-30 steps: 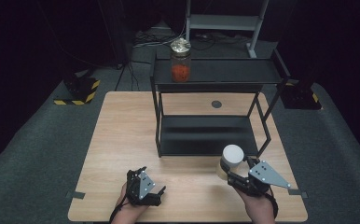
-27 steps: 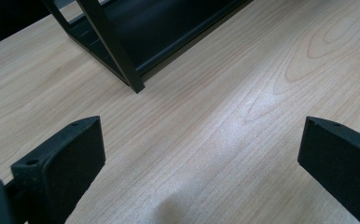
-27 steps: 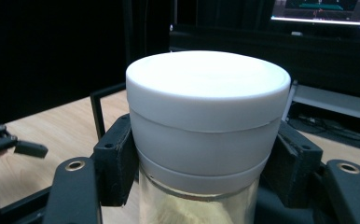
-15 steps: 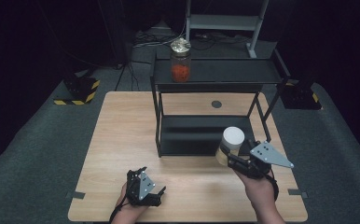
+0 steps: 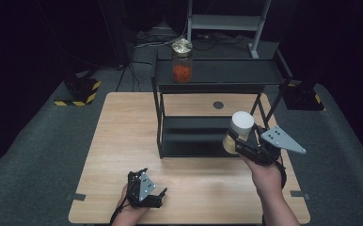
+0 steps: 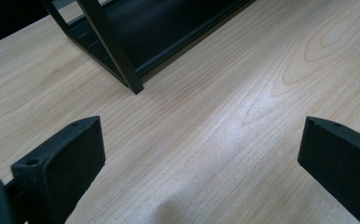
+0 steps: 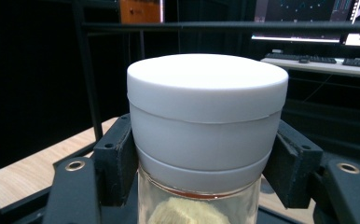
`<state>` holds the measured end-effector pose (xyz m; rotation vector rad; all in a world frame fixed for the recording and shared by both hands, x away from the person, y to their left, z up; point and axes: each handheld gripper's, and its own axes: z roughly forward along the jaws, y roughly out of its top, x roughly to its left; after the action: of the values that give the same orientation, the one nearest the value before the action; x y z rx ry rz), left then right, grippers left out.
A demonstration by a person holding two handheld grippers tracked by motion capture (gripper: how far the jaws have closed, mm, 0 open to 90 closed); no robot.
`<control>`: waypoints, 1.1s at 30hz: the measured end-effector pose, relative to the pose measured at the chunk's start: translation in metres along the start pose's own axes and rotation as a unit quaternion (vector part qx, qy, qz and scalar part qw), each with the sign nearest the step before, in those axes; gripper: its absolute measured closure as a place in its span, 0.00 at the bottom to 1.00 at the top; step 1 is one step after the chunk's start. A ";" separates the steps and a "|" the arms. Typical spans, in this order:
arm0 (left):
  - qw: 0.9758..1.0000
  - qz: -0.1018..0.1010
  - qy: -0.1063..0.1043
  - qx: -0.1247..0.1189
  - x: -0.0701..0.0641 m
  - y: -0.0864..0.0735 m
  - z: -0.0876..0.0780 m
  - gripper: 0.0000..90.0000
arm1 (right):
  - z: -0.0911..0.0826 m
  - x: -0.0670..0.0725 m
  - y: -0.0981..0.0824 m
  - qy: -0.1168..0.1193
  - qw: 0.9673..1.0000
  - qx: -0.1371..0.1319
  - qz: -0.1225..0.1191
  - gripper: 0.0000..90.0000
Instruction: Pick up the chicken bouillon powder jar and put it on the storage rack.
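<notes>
A: What's the biggest thing here?

B: The wooden bench (image 5: 123, 141), and on it a black rack (image 5: 217, 75) with two shelves. I'll place everything from that rack.

A: What's on the rack?

B: A glass jar with a gold lid (image 5: 182, 61) and something orange inside stands on the left end of its top shelf.

A: And the other jar?

B: The white-lidded jar (image 5: 238, 132) is in the air just in front of the rack's right front leg, above the bench and upright. Something pale shows through its glass.

A: Who holds it?

B: The right tongs (image 5: 236, 141). Their jaws press on both sides of the jar, just under the lid.

A: The left tongs?

B: The left tongs (image 5: 144, 186) sit low over the bench, well in front of the rack's left front leg, jaws wide with bare wood between them.
</notes>
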<state>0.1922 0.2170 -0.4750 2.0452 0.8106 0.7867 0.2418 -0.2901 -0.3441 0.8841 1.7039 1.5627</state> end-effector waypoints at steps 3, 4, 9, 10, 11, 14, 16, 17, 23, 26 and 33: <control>1.000 0.000 -0.001 0.000 0.000 0.000 0.000 0.01 | 0.002 -0.002 0.008 -0.002 1.000 -0.003 -0.001 0.38; 1.000 -0.001 -0.001 0.000 0.000 0.000 0.000 0.01 | 0.003 -0.003 0.010 -0.003 1.000 -0.004 -0.002 0.38; 1.000 -0.003 -0.002 -0.002 0.002 -0.001 0.000 0.01 | 0.006 -0.004 0.025 -0.007 1.000 -0.012 -0.011 0.38; 1.000 -0.003 -0.002 -0.002 0.002 -0.001 0.000 0.01 | 0.006 -0.004 0.028 -0.008 1.000 -0.012 -0.011 0.38; 1.000 -0.003 -0.002 -0.002 0.002 -0.001 0.000 0.01 | 0.006 -0.004 0.028 -0.008 1.000 -0.012 -0.011 0.38; 1.000 -0.003 -0.003 -0.002 0.002 -0.001 0.000 0.01 | 0.007 -0.004 0.037 -0.007 1.000 -0.017 -0.019 0.38; 1.000 -0.003 -0.003 -0.002 0.002 -0.001 0.000 0.01 | 0.008 -0.004 0.039 -0.008 1.000 -0.018 -0.020 0.38; 1.000 -0.003 -0.003 -0.002 0.002 -0.001 0.000 0.01 | 0.009 -0.005 0.042 -0.009 1.000 -0.019 -0.020 0.38; 1.000 -0.005 -0.004 -0.003 0.003 -0.001 0.000 0.01 | 0.012 -0.008 0.055 -0.010 0.999 -0.028 -0.014 0.39; 1.000 -0.007 -0.005 -0.004 0.003 -0.002 0.000 0.01 | 0.013 -0.010 0.063 -0.012 0.999 -0.036 -0.012 0.38; 1.000 -0.010 -0.005 -0.006 0.003 -0.002 -0.001 0.01 | 0.016 -0.010 0.078 -0.018 0.999 -0.047 -0.011 0.38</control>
<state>0.1928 0.2208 -0.4757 2.0263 0.8178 0.7691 0.2642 -0.2849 -0.2672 0.8388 1.5954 1.5888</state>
